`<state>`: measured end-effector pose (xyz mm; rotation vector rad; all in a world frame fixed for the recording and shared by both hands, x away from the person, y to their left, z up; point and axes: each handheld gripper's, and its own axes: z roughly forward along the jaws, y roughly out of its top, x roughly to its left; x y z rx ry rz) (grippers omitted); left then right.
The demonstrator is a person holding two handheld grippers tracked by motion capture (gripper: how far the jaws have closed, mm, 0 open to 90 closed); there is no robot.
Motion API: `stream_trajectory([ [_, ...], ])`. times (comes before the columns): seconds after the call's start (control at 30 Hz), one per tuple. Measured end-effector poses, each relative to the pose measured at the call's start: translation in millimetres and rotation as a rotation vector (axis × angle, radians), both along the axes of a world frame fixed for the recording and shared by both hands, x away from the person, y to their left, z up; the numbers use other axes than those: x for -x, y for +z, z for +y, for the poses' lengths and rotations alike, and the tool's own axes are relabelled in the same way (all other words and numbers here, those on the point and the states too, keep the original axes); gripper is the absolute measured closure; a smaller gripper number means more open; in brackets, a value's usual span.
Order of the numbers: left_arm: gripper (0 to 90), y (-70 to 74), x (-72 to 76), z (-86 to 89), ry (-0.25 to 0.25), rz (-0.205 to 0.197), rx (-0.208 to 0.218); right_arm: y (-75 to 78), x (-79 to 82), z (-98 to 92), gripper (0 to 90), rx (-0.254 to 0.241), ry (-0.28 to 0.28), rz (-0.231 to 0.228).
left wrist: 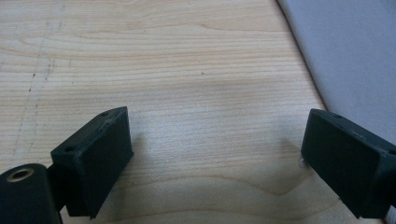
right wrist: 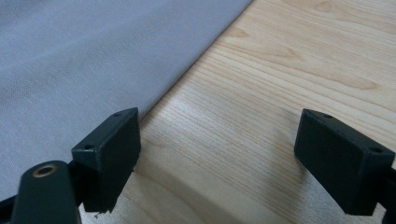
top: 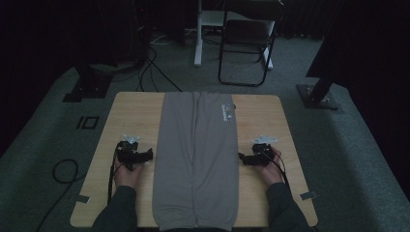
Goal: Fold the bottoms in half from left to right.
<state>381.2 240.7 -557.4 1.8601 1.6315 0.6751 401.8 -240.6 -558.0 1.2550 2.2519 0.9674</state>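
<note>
- You are resting your left claw (top: 151,154) spread wide beside the trousers (top: 196,159), pointing inward.
- Your right claw (top: 240,156) is mirroring it, spread.
- The trousers are lying flat along the surface (top: 130,113).

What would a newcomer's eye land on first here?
The grey trousers, laid flat lengthwise down the middle of the wooden table. Next, the left gripper and right gripper, one at each side edge of the cloth, both open with nothing between the jaws.
</note>
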Motion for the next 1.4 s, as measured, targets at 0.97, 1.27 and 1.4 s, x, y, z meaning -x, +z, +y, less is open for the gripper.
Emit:
stream_trajectory([
  [0.97,40.9,6.7,4.7,-37.0,-0.177,0.006,0.123,7.8,7.4,4.8,33.6,-0.053,-0.011,-0.033],
  [1.27,39.5,5.2,10.9,-54.3,-0.217,-0.008,0.036,6.7,10.6,16.3,33.6,-0.004,0.0,-0.049],
  [1.4,38.6,5.6,18.6,-58.9,-0.229,-0.002,0.013,6.4,13.0,18.1,33.6,0.016,0.007,-0.057],
])
